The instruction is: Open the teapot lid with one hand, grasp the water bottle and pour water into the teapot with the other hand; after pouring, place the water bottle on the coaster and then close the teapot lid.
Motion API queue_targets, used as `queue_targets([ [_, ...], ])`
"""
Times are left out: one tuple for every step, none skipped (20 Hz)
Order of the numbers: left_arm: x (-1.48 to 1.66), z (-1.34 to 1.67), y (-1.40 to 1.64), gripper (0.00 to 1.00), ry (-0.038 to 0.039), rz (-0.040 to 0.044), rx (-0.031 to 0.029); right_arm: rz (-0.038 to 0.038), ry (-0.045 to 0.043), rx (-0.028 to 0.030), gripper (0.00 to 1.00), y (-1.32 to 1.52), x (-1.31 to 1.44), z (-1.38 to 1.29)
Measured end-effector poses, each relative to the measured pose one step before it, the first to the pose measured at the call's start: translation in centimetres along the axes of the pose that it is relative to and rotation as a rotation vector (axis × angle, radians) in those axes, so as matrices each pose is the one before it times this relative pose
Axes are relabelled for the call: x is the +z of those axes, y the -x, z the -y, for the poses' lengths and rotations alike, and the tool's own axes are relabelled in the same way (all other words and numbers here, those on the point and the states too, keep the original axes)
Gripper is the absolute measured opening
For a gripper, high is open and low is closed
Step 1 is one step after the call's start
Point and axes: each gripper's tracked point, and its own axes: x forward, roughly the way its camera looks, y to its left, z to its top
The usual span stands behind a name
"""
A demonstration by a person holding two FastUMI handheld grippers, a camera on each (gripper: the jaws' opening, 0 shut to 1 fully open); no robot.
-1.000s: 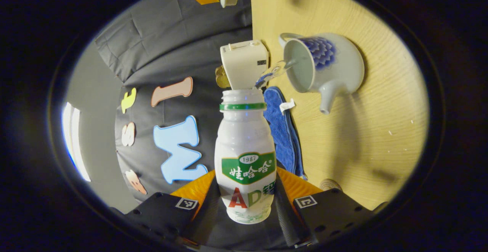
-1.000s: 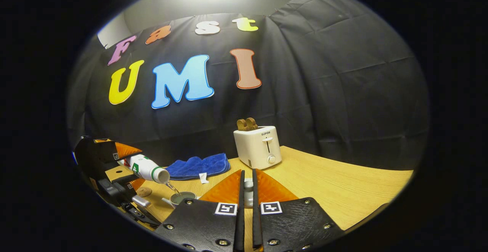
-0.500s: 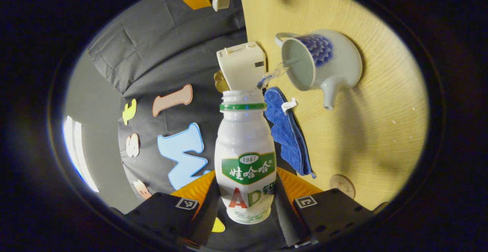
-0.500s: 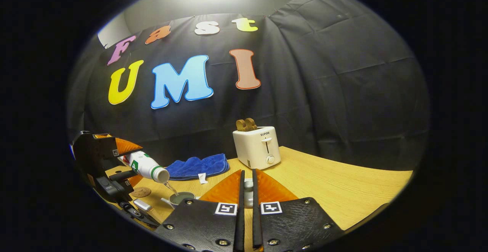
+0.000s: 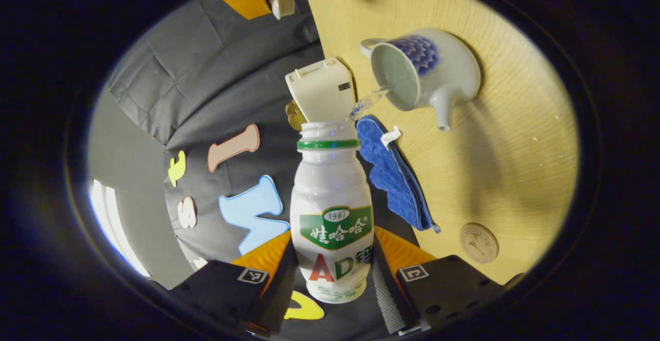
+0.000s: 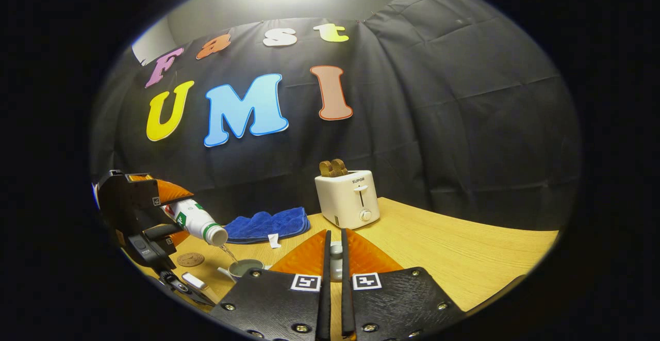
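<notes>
Right gripper view: wooden table [image 6: 454,258], lid [image 6: 335,263] pinched; left tongs [image 5: 332,274] clamping bottle [image 5: 331,212].

black screw-studded gripper bodies [image 6: 335,299] with square markers, orange panels

left gripper [image 5: 334,274]: fingers clamped on both sides of water bottle [image 5: 332,212], tipped sideways | right gripper [image 6: 334,269]: fingers nearly together, pinching teapot lid [image 6: 335,258], level, raised
</notes>
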Motion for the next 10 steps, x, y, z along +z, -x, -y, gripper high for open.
queue_targets([
  [-0.06, -0.04, -0.098, 0.77, -0.00872, 0.00176, 0.00008, -0.00092, 0.00102, 0.00168, 0.08, 0.033, 0.044, -0.066],
  [0.005, -0.041, -0.063, 0.82, -0.00885, 0.00161, 0.00175, -0.00025, 0.00048, 0.00103, 0.08, -0.051, -0.046, 0.006],
  [-0.049, -0.09, -0.04, 0.77, -0.01088, 0.00217, 0.00207, -0.00077, 0.00052, -0.00031, 0.08, 0.062, 0.028, 0.012],
  [0.034, 0.0, -0.059, 0.77, -0.01036, 0.00266, 0.00241, -0.00062, -0.00001, -0.00039, 0.08, -0.052, -0.09, 0.028],
  [0.086, -0.155, -0.081, 0.77, -0.01732, 0.00524, 0.00531, -0.00052, 0.00028, -0.00086, 0.08, -0.053, 0.04, -0.002],
  [0.063, -0.126, 0.025, 0.73, -0.01412, 0.00607, 0.00637, -0.00005, 0.00076, -0.00061, 0.08, -0.028, -0.018, 0.017],
  [0.234, -0.071, 0.034, 0.73, -0.01437, 0.00588, 0.00683, 0.00038, 0.00074, -0.0001, 0.08, 0.007, -0.021, -0.017],
  [0.168, -0.172, 0.073, 0.73, -0.01367, 0.0054, 0.00797, -0.00012, 0.00047, -0.00068, 0.08, 0.031, 0.013, 0.024],
  [0.213, -0.175, -0.007, 0.77, -0.01608, 0.00548, 0.00998, -0.00029, -0.0002, -0.00058, 0.08, -0.014, -0.042, 0.012],
  [0.203, -0.206, 0.004, 0.79, -0.01687, 0.00515, 0.00988, -0.00045, 0.00016, -0.00022, 0.08, 0.029, 0.031, -0.018],
])
